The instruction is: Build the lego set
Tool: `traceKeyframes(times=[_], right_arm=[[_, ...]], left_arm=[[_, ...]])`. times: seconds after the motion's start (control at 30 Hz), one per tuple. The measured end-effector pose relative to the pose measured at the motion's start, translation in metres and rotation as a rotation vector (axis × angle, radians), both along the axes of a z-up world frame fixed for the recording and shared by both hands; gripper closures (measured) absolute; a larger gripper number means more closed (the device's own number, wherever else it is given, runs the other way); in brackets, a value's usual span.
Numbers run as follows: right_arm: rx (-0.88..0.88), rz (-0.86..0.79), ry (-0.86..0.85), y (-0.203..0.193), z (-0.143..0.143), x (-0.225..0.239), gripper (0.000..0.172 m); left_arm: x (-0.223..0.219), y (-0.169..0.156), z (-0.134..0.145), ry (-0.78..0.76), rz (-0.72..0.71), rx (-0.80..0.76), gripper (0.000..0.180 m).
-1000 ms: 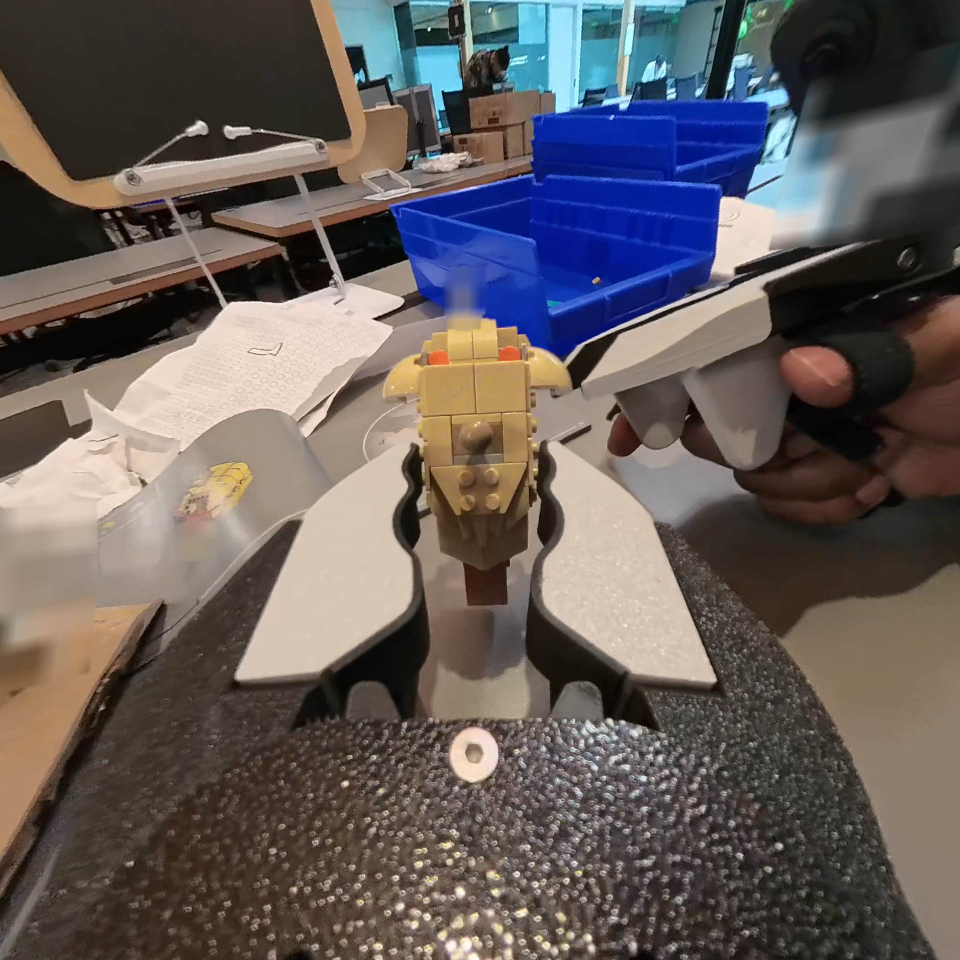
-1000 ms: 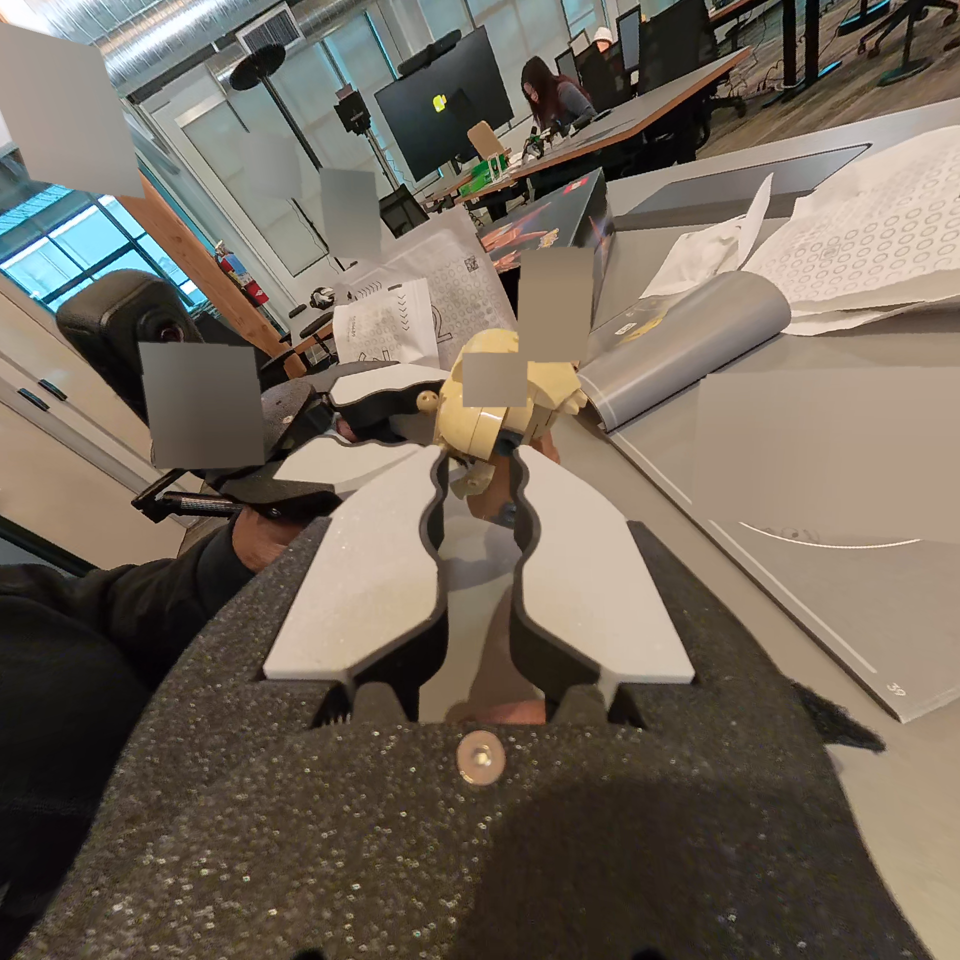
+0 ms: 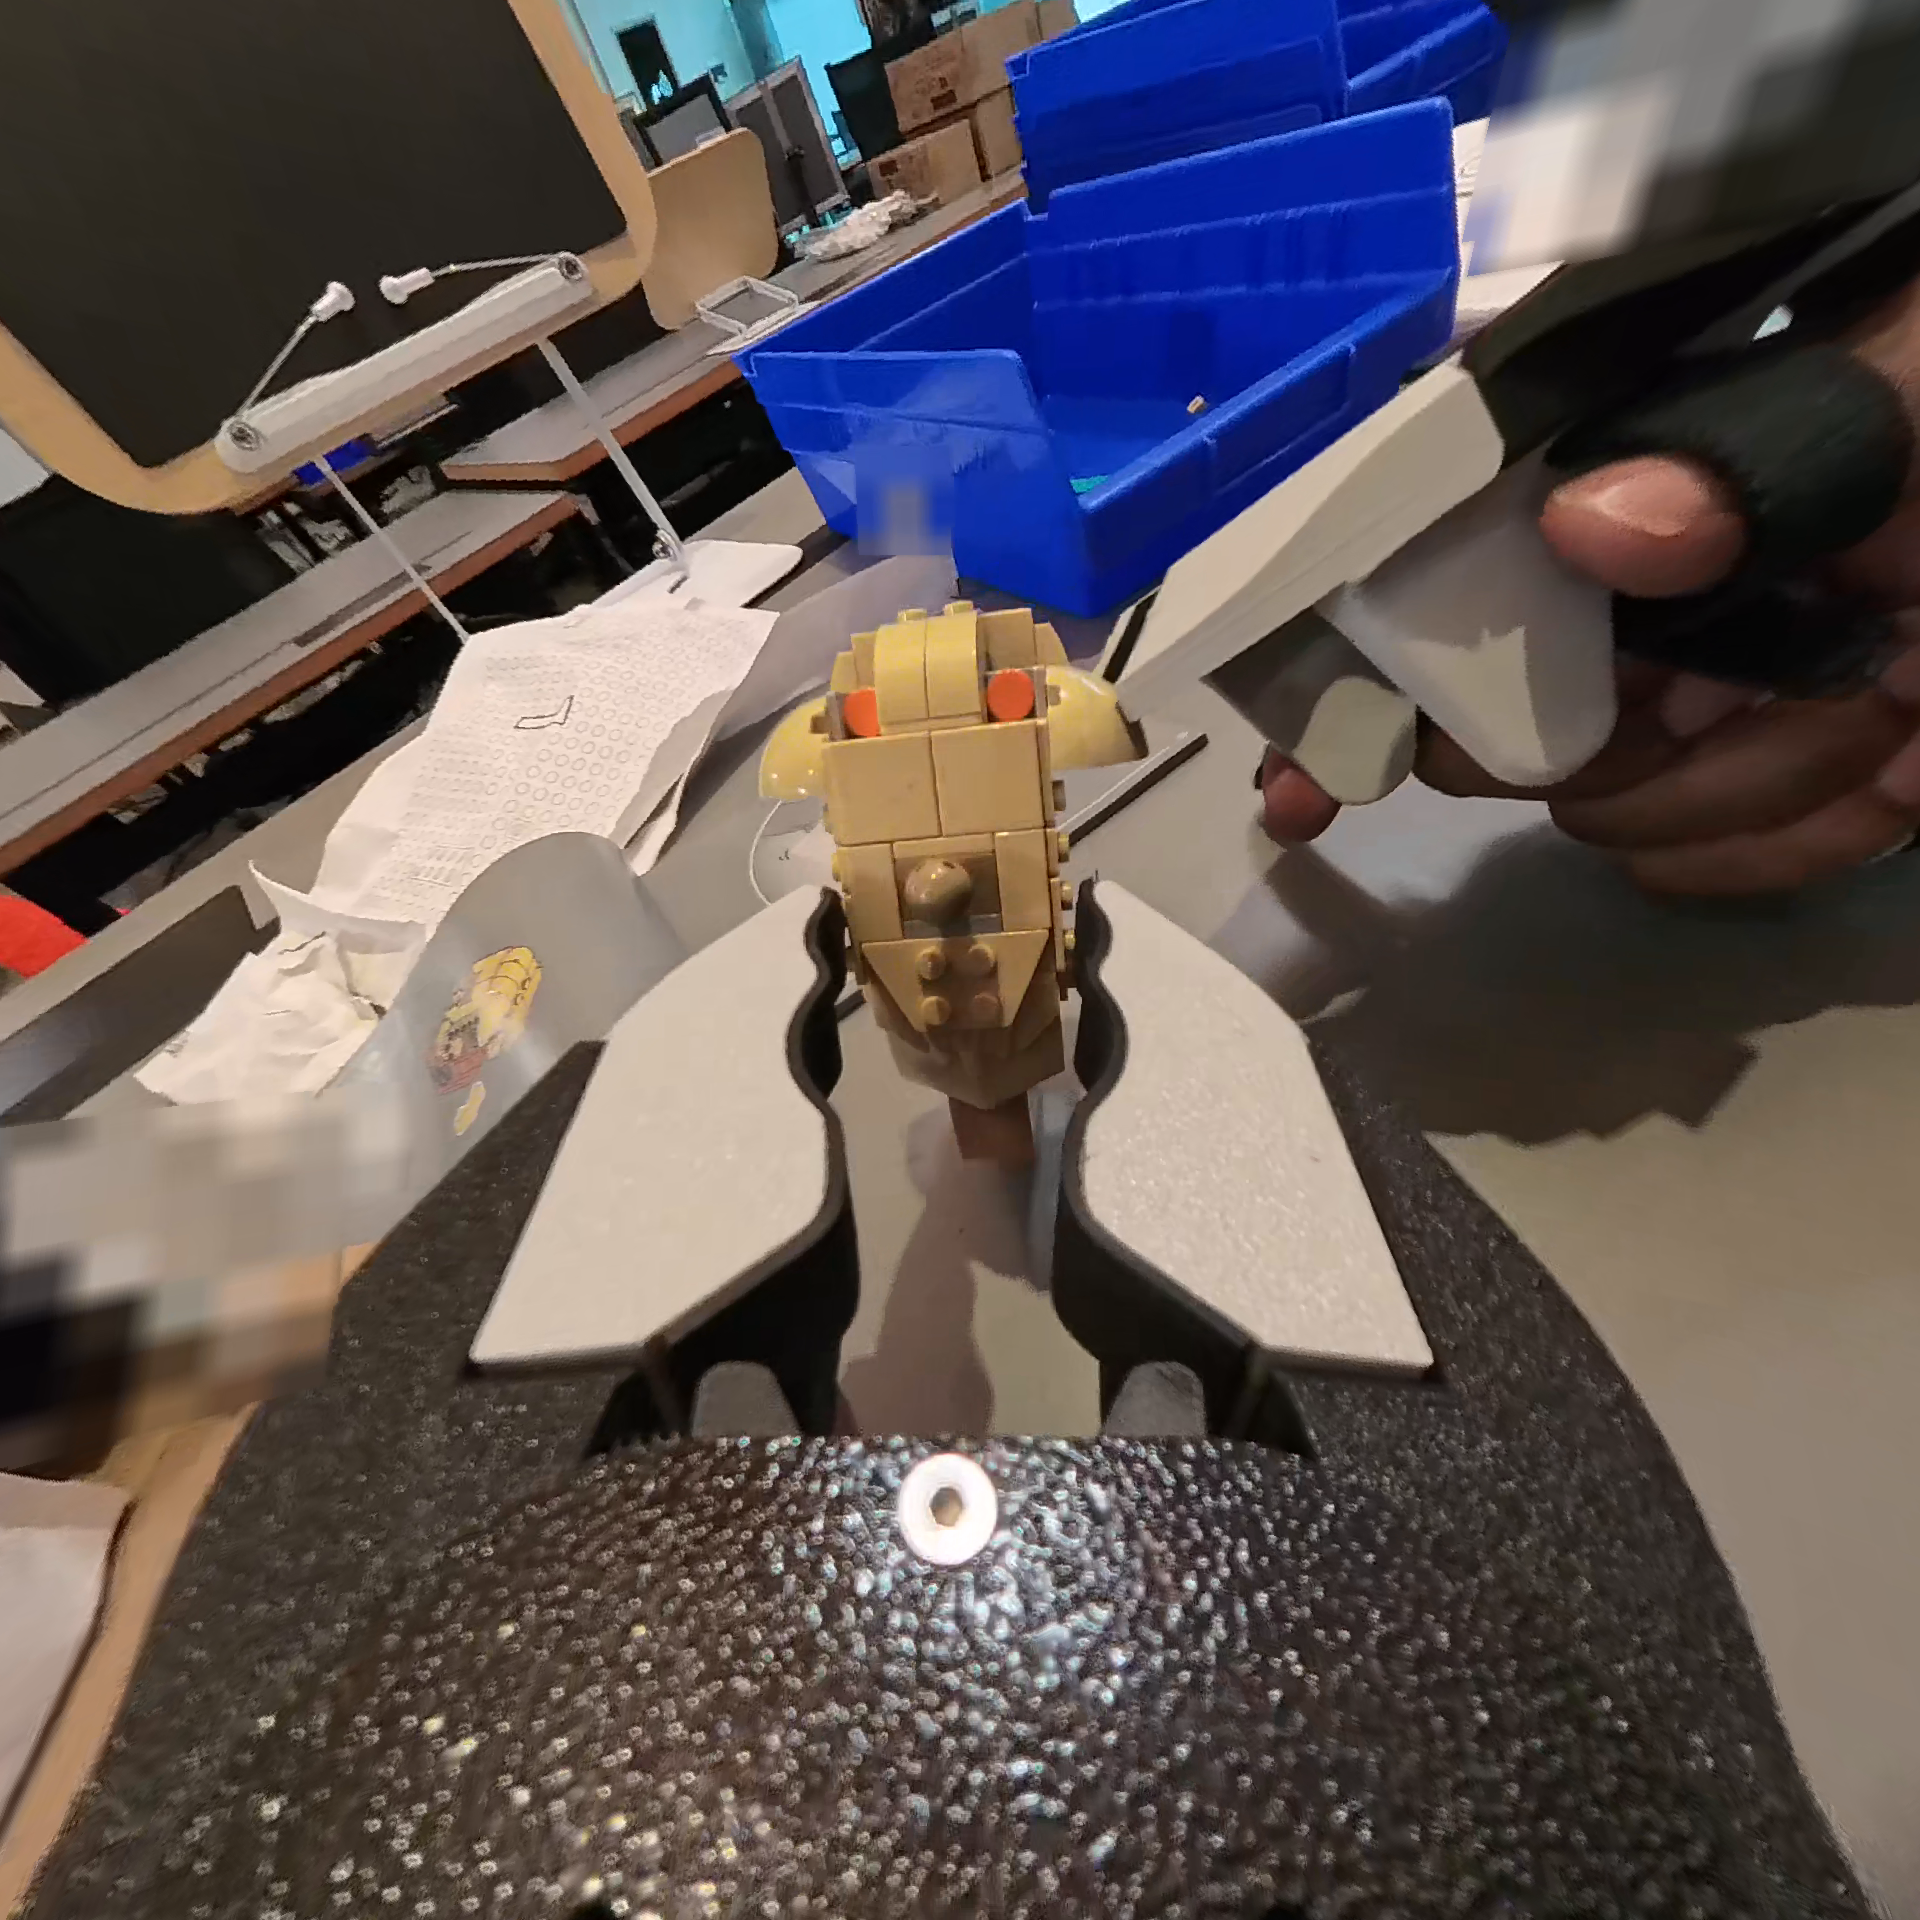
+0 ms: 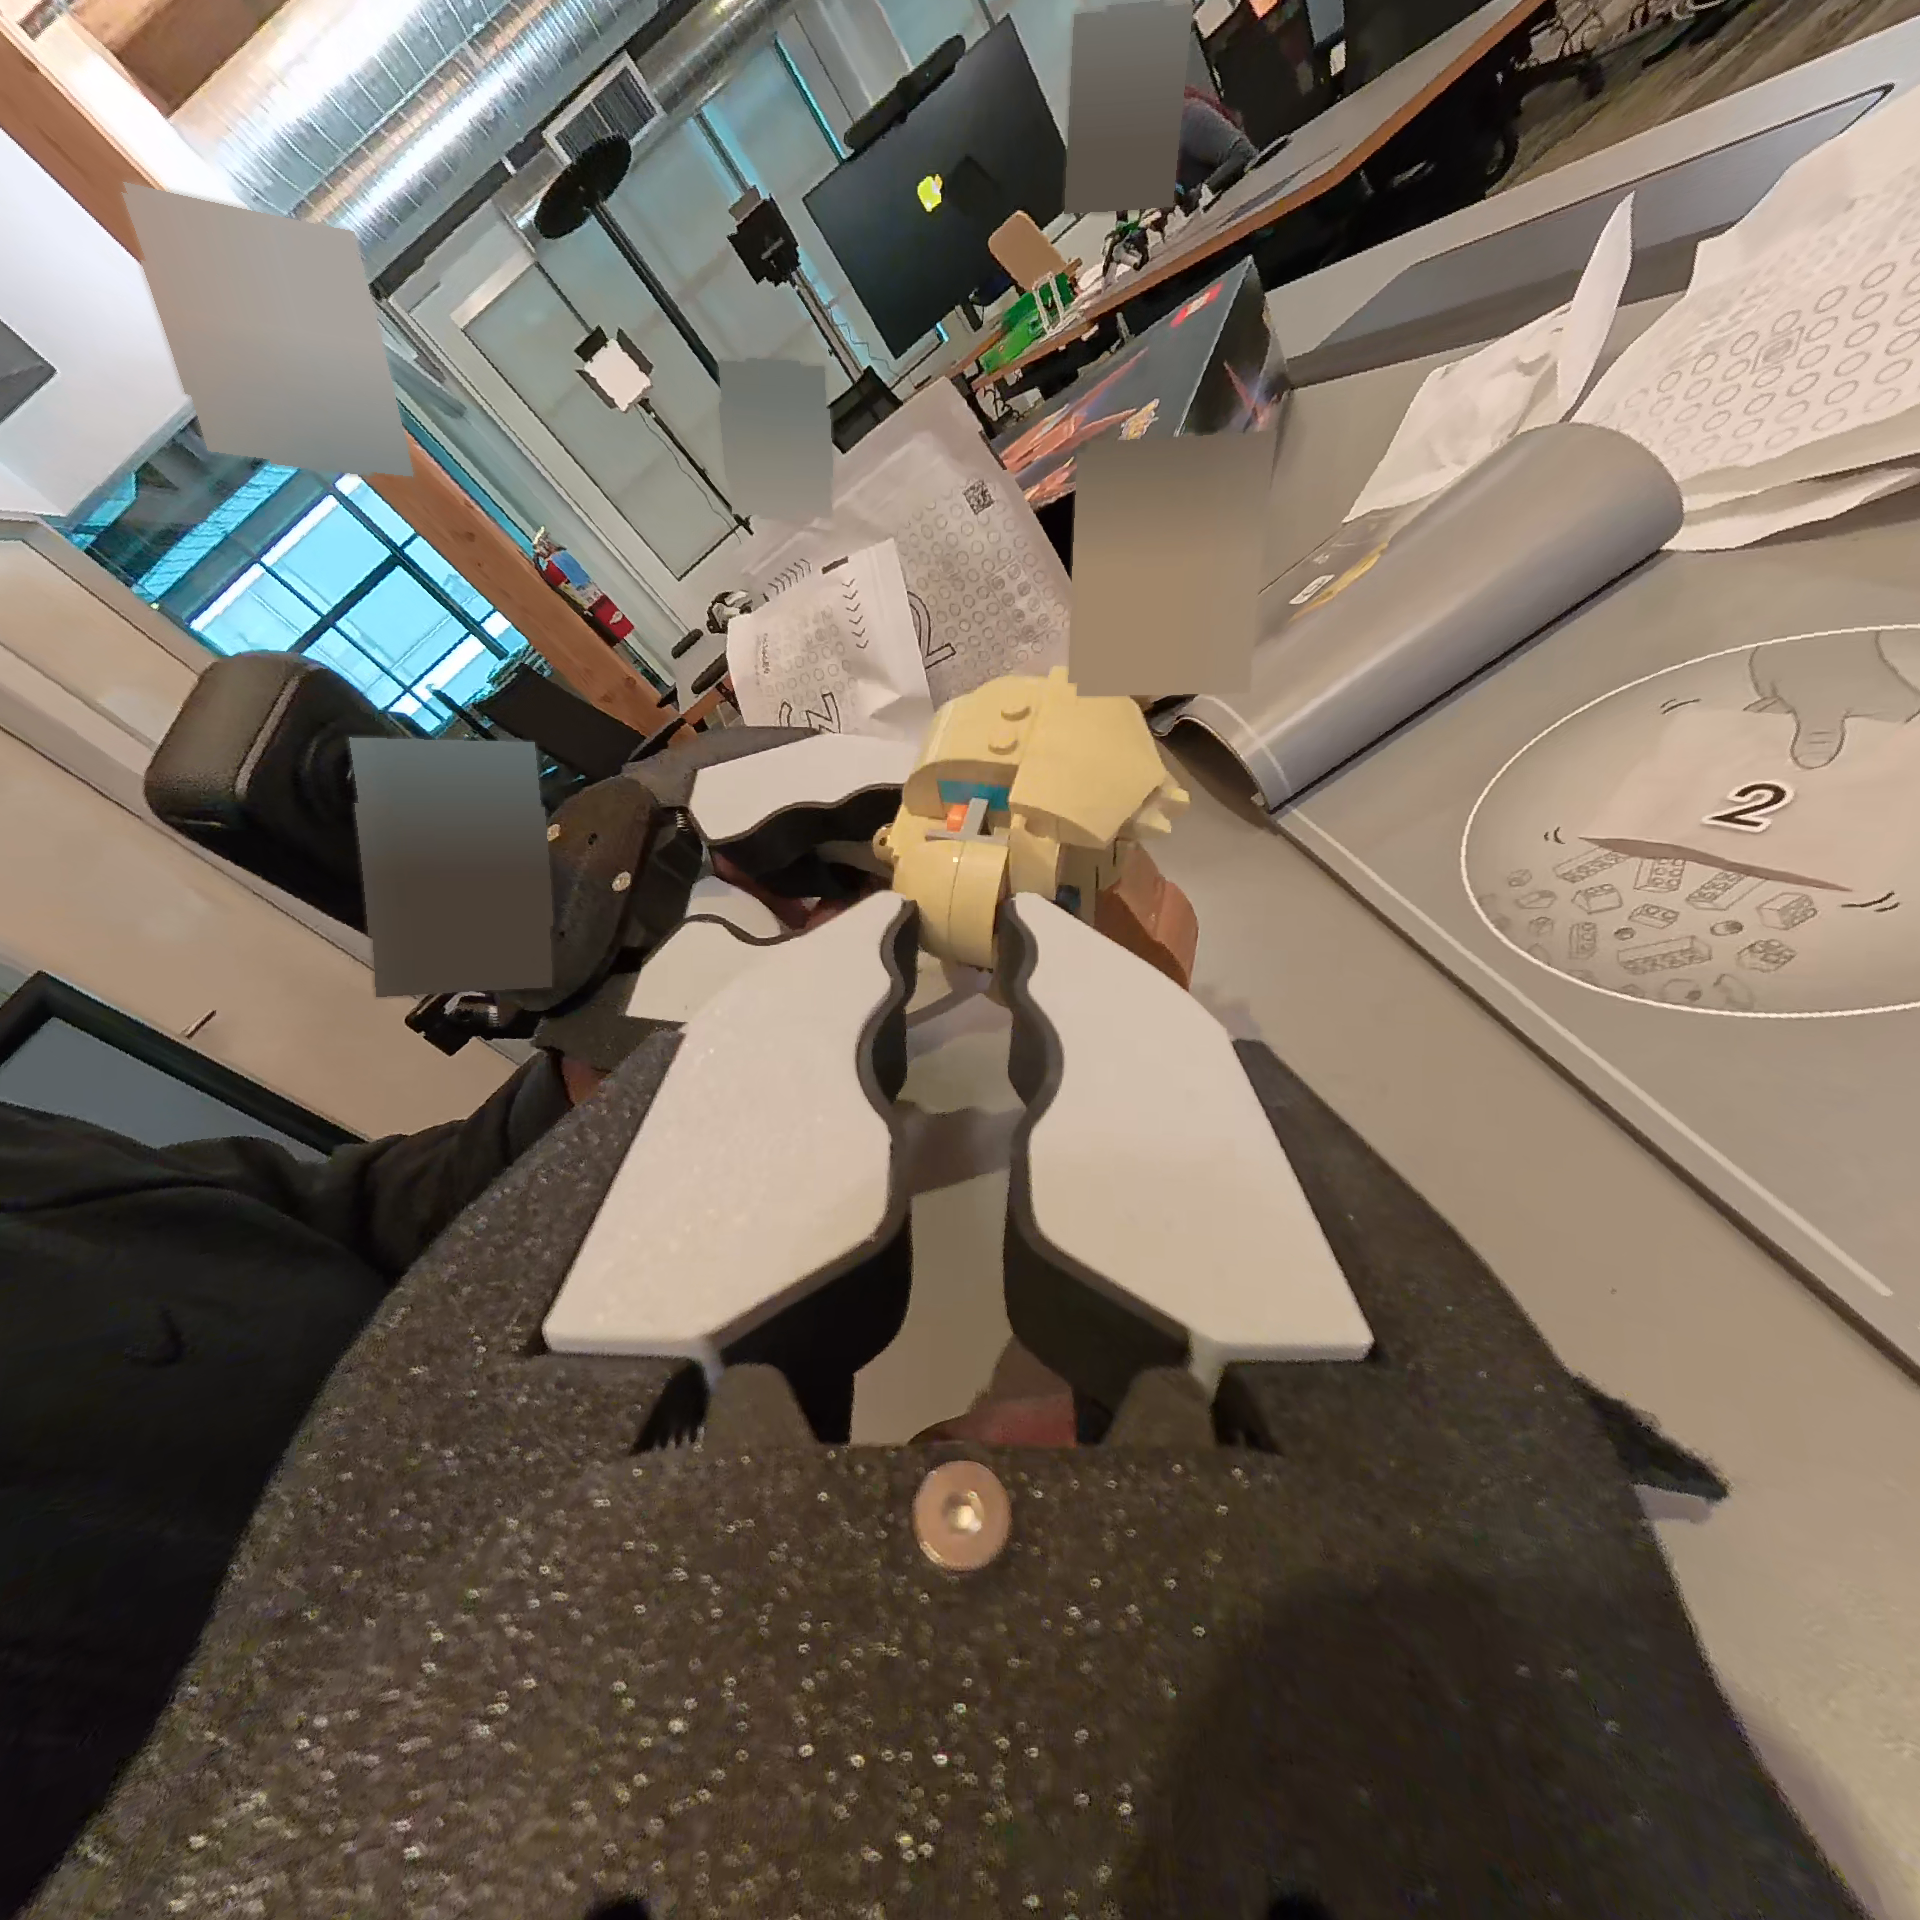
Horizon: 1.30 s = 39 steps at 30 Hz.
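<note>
A tan brick-built model (image 3: pixel 945 831) with two orange round studs and a brown base stands between my left gripper's (image 3: pixel 951 935) pads, which press on its lower sides and hold it above the grey table (image 3: pixel 1558 1299). My right gripper (image 4: pixel 956 925) is shut on the model's pale rounded side piece (image 4: pixel 961 883). In the left wrist view its fingertips (image 3: pixel 1153 686) meet that rounded piece (image 3: pixel 1086 717) from the right. In the right wrist view the model (image 4: pixel 1039 790) shows side-on, with the left gripper's fingers (image 4: pixel 769 790) behind it.
Blue plastic bins (image 3: pixel 1143 395) stand behind the model. An open grey instruction booklet (image 4: pixel 1558 831) lies to the right, and its curled page (image 3: pixel 499 966) shows at the left. Crumpled white paper bags (image 3: pixel 540 727) and a dark box (image 4: pixel 1195 374) lie farther back. The gap from one gripper's tips to the other's is roughly 4 centimetres.
My right gripper's jaws have narrowed and closed on the model's rounded side piece. The left gripper still holds the model, which now shows a little more from above.
</note>
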State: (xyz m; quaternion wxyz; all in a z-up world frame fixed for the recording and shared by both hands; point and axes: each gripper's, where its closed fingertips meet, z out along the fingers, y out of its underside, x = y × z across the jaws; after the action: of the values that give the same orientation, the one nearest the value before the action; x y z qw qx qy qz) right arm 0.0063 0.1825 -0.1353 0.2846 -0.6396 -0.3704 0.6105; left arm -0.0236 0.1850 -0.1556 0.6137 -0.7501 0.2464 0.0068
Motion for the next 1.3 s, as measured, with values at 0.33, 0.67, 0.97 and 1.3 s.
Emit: traceKeyframes(times=[0.33,0.67,0.97,1.3], right_arm=[[-0.009,0.027,0.009,-0.003,0.0012,0.0025,0.158],[-0.047,0.049,0.016,-0.0033,0.0023,0.0057,0.157],[-0.072,0.047,0.009,-0.0015,0.0004,0.0066,0.156],[-0.076,0.036,0.014,0.0004,0.0007,0.0064,0.156]], left_arm=[[0.002,-0.0031,0.0033,0.102,0.0,0.051,0.139],[0.0059,-0.0049,0.0067,0.132,-0.012,0.087,0.139],[0.0079,-0.0056,0.0064,0.184,-0.003,0.103,0.139],[0.0077,-0.0039,0.0042,0.17,-0.003,0.095,0.138]])
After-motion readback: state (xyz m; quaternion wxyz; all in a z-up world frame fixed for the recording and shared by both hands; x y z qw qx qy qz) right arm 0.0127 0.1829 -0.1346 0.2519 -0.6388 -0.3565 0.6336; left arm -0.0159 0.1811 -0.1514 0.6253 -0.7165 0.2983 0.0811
